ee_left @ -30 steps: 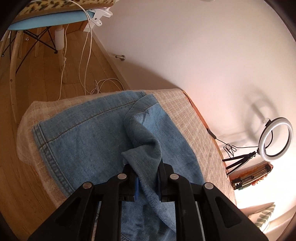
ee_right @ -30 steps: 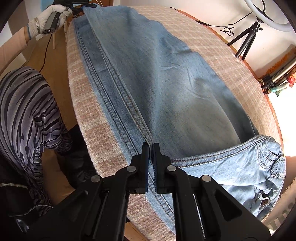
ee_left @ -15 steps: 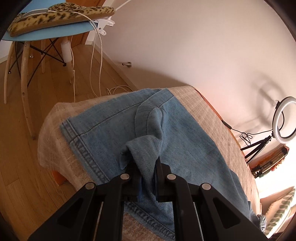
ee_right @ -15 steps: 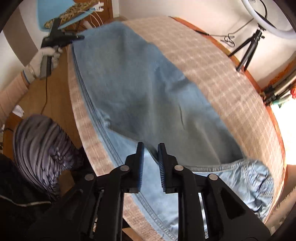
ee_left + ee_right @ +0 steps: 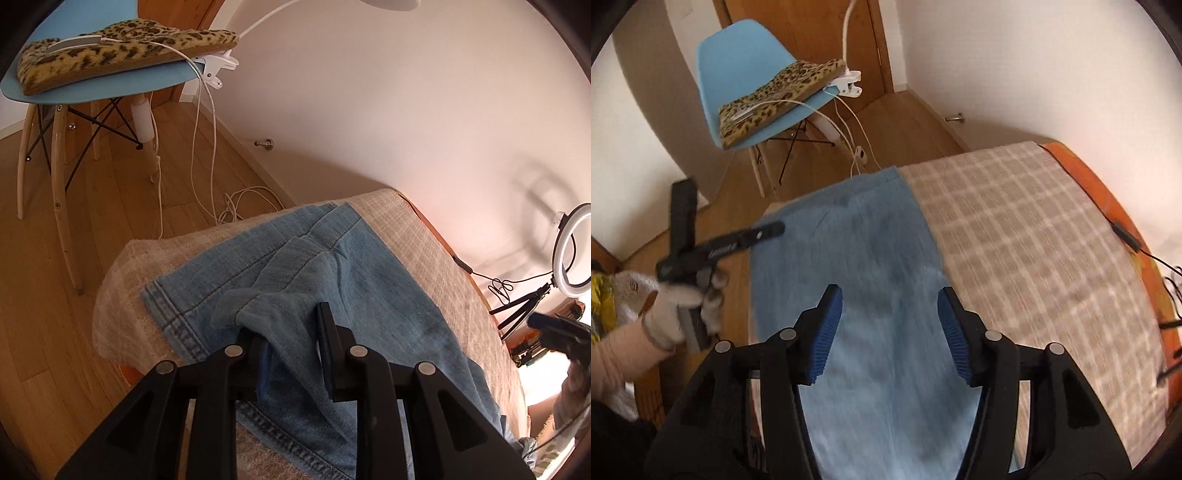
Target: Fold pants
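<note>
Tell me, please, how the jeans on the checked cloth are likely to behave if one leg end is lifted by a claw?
The jeans will probably flop and drape: a bunched fold already sags between the fingers of the left claw. They look fairly heavy for cloth, given the thick stitched hem. They seem unlikely to slide freely on the textured checked cloth, so a lifted end may drag the rest.

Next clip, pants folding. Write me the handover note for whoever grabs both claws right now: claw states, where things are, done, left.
Left claw: jaws just opening, with a loose fold of the hem end between them; pads apparently not pressing.
Right claw: jaws just opening, empty, above the leg; the picture is blurred.
Pants: stretched lengthwise on the plaid-covered table, hem rumpled.
Done: pants laid out long.
Left: probably flatten the hem, then fold across the length.
</note>
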The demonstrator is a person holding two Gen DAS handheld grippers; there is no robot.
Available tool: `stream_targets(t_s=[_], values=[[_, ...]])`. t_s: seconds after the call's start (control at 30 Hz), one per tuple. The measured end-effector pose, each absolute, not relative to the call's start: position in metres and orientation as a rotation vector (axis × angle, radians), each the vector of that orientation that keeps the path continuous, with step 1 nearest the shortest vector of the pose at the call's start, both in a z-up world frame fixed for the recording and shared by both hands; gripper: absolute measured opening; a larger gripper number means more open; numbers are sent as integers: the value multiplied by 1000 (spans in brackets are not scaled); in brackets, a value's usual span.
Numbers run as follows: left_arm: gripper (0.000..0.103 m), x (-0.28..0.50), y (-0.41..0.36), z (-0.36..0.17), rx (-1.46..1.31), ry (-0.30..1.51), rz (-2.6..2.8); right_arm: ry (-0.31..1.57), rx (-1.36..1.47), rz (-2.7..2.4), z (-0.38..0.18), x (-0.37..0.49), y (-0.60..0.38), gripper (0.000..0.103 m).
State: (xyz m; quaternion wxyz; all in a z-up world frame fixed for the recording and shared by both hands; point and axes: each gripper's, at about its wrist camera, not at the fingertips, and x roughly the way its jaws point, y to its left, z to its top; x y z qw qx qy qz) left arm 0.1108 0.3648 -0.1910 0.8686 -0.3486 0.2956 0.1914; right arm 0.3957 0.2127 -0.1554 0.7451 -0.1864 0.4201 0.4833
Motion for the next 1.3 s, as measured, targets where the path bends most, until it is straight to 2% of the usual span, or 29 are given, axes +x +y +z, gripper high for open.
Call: stream_targets(t_s=[0.17,0.43,0.47,0.5,0.6,0.7,0.9,0.93,1.0,1.3], values=[[19,98,365,-190,-723,556,444,949,-360,1049,-195,446,298,56],[19,104,371,-199,-678,583,412,1041,-222,1035,-239,488,353,56],[19,105,370,-200,-671,582,411,1053,-226,1043,-243,488,358,50],[19,104,369,-199,-662,580,412,1064,-234,1057,-247,487,363,38],[19,102,367,-198,-624,574,424,1033,-264,1065,-246,480,367,15],[19,97,367,-197,-618,577,433,975,-278,1071,-236,475,362,8],[19,93,380,-205,-691,575,428,889,-296,1074,-213,461,361,5],[17,91,380,-205,-681,563,440,879,-318,1068,-212,458,365,5],[6,90,381,-204,-672,547,439,850,-370,1051,-208,452,371,5],[4,76,383,-196,-669,487,403,763,-407,1057,-186,438,371,4]])
